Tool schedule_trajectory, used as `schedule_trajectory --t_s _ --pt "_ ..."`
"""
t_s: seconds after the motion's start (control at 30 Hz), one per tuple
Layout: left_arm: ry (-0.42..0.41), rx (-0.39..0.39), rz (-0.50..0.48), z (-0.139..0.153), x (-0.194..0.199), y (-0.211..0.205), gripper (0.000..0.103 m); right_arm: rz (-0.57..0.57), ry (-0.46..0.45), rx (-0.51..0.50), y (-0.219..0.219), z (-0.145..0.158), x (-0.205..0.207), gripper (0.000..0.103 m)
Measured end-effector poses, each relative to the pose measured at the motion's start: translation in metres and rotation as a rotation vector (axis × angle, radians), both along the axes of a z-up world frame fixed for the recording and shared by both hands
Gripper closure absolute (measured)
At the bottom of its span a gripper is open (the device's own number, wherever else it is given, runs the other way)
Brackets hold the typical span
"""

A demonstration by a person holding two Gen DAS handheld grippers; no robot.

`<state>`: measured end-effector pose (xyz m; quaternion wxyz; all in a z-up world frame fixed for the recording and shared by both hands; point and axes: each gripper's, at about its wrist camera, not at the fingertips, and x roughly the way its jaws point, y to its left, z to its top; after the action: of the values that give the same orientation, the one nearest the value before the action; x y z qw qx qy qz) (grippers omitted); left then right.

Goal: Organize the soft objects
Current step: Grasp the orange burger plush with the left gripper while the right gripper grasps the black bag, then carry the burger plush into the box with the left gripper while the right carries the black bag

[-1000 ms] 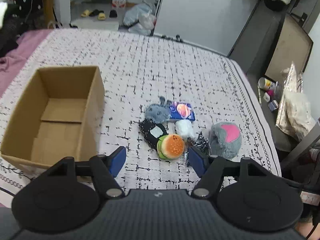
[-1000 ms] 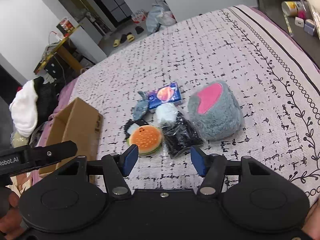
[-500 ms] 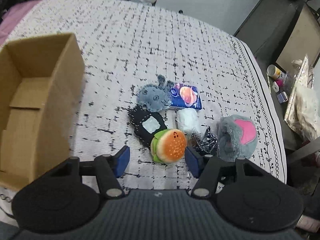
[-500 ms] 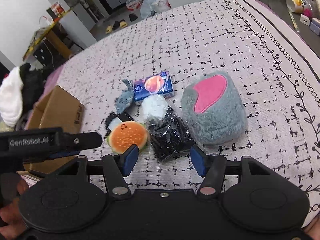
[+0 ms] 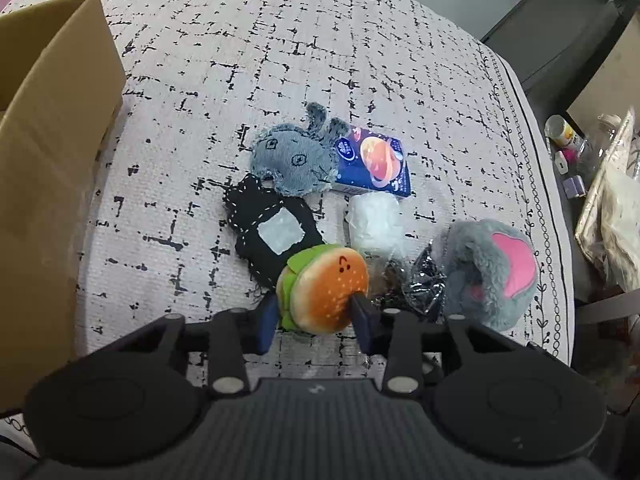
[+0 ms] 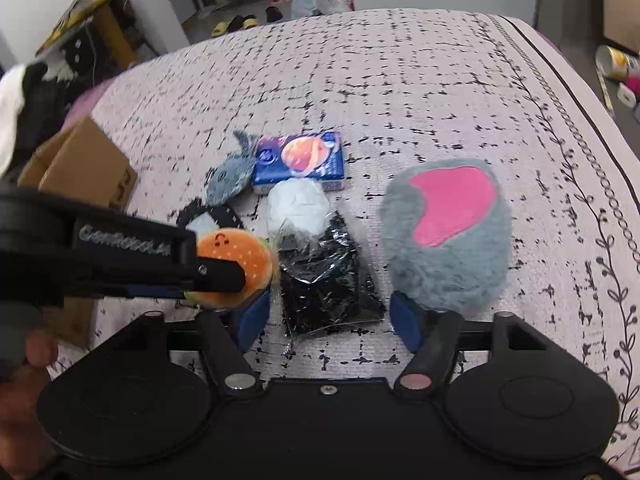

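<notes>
Left wrist view. Your left tongs straddle the burger plush, one blue pad at each flank, the gap narrowed to the toy's width. The pads appear to touch it, but whether they squeeze yet cannot be told. Judged step: grasping the first soft item. The burger lies on the bed, tipped on its side, the bun face with its small printed mark turned up and away from you; its short axis runs bun to bun and the grip crosses the round. It overlaps the black stitched pouch behind it, and the crinkled black packet lies just right of it. The cardboard box stands well to the burger's left, open side up. Next move, as judged: close firmly, lift clear of the pouch, carry left over the box wall.

Right wrist view. Your right tongs stand wide and hold nothing; they hover over the near end of the black packet. The left tool's arm crosses in from the left and covers part of the burger. The grey and pink plush lies right of the packet, long axis running away from you. The white wad and blue tissue pack lie beyond the burger, with the denim plush left of the pack. Keep the right tool clear of the left's lift path.
</notes>
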<state>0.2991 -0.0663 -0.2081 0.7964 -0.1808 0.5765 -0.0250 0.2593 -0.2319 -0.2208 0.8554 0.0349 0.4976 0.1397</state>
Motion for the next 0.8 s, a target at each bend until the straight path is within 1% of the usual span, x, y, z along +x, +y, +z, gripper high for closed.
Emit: schedule_trajectory --t_s 0.07,0.1,0.17,0.23,0.27,0.33,0.43,0.57,0.8 --pt "0.010 -0.008 0.016 -0.002 0.000 0.002 0.076 0.024 -0.005 -0.010 0.005 -0.002 -0.001 0.033" --pt "0.009 -0.013 0.026 -0.002 -0.001 0.003 0.078 0.028 -0.007 -0.021 0.007 -0.004 0.000 0.035" --pt "-0.002 -0.010 0.032 0.000 -0.003 0.004 0.083 0.038 -0.003 -0.025 0.010 -0.006 0.001 0.065" --pt "-0.015 -0.001 0.035 0.005 -0.006 0.006 0.086 0.034 0.015 -0.004 0.010 -0.007 0.001 0.067" --pt "-0.020 0.002 0.036 0.009 -0.008 0.006 0.087 0.038 0.012 -0.002 0.010 -0.007 0.000 0.070" --pt "-0.037 0.012 0.035 0.018 -0.013 0.009 0.087 0.050 0.009 -0.004 0.010 -0.004 -0.004 0.074" --pt "-0.057 0.024 0.035 0.032 -0.020 0.014 0.087 0.041 0.015 0.016 0.009 0.001 -0.008 0.076" --pt "-0.096 0.036 0.024 0.056 -0.032 0.021 0.087 0.017 0.007 0.071 0.001 0.015 -0.015 0.077" --pt "-0.159 0.058 0.018 0.089 -0.057 0.034 0.087 0.045 -0.038 0.091 0.007 0.044 -0.035 0.077"
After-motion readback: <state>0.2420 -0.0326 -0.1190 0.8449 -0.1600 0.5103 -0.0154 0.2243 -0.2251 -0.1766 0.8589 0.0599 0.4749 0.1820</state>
